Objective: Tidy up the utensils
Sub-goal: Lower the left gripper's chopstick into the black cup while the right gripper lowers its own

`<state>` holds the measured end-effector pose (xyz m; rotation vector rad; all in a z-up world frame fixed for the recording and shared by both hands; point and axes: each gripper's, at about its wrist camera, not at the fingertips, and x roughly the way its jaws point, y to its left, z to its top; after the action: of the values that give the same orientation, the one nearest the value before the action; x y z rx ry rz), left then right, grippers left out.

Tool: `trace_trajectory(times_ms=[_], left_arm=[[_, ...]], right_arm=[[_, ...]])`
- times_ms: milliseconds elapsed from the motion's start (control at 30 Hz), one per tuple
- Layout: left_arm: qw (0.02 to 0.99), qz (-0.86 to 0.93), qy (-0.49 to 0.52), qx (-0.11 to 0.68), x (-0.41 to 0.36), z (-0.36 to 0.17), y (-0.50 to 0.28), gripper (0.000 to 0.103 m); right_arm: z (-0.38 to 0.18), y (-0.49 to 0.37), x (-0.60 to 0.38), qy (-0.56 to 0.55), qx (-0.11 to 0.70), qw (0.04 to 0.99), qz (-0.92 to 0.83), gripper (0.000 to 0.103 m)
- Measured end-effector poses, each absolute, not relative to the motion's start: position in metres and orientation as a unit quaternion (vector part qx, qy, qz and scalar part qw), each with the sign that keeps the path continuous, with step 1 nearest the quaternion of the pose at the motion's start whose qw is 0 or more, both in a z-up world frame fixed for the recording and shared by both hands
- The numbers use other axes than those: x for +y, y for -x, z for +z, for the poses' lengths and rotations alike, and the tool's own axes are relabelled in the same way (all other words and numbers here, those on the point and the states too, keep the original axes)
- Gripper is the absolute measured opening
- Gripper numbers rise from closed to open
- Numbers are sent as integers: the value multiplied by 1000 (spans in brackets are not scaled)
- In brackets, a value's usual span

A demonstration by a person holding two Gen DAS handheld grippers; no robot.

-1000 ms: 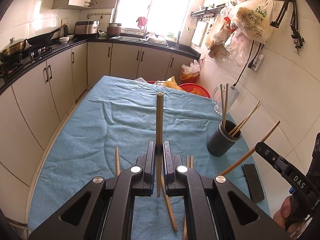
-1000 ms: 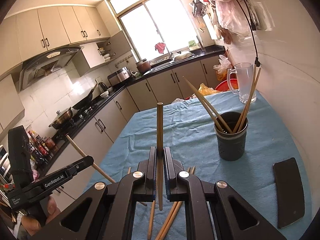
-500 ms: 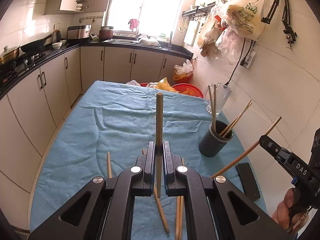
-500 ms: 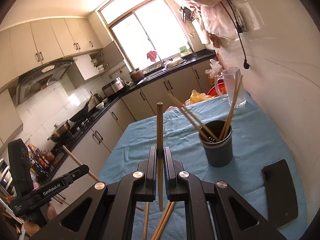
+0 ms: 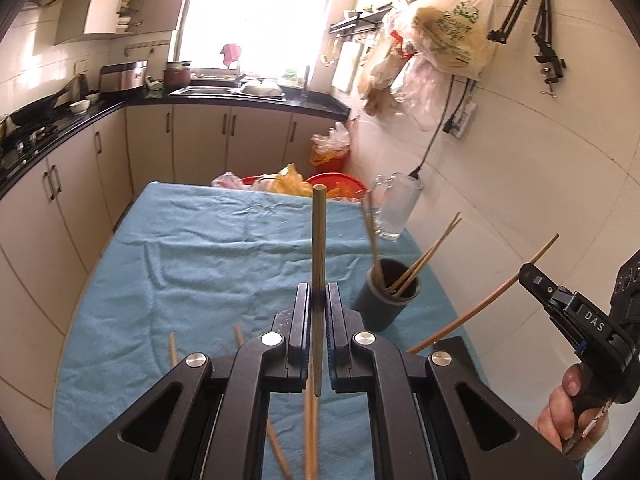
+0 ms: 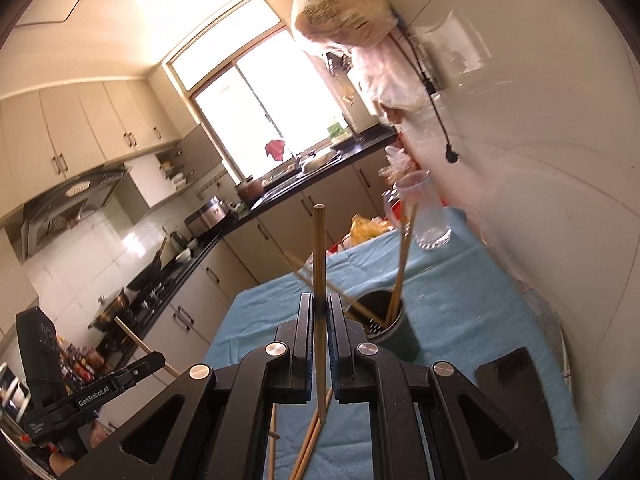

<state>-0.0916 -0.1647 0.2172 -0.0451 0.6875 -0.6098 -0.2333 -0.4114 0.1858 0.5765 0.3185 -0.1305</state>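
Note:
My left gripper is shut on a wooden chopstick that stands upright above the blue cloth. My right gripper is shut on another upright chopstick; it also shows at the right of the left wrist view, raised beside the dark utensil cup. The cup holds several chopsticks leaning out. Loose chopsticks lie on the cloth below the grippers, also in the right wrist view.
A glass mug stands beyond the cup near the wall. A black phone lies on the cloth to the right. The table has cabinets to the left. Bags hang on the right wall.
Both grippers have risen and pulled back with their chopsticks. The right gripper has tilted and swung so that the cup sits closer to its jaws.

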Motion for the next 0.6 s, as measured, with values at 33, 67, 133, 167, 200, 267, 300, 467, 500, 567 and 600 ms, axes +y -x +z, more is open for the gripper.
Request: trace_trajectory(times_ms=[33,67,133,167,200,267,300,467,500,567,600], left_arm=[[895,-298,22,331,-169,220,90,6],[894,-303,22,329,-174,224,89,6],[894,-309,22,323,-183,233,86,6],[894,-313,22,320,-188,238,85,6],[893,-317,22,318,-192,242,84,6],[893,-323,23,311,-202,251,81,6],[893,-326,24,308,-206,255,79,6],[892,-340,25,296,-235,274,67,6],[892,-341,25,295,-241,276,64,6],[893,-342,28,292,-251,280,57,6],[893,-343,30,291,-257,281,53,6]], right_arm=[[188,234,-415,-283,154,944,-68,7],[190,235,-419,-283,151,944,-74,7],[195,235,-428,-286,149,943,-82,7],[197,234,-433,-289,147,942,-86,7],[199,233,-437,-290,145,942,-88,7],[203,232,-446,-292,142,941,-94,7],[205,230,-451,-295,140,940,-95,7],[222,226,-466,-291,124,943,-106,7],[225,224,-468,-289,121,943,-109,7],[230,218,-472,-288,118,943,-112,7],[231,215,-473,-288,118,944,-113,7]])
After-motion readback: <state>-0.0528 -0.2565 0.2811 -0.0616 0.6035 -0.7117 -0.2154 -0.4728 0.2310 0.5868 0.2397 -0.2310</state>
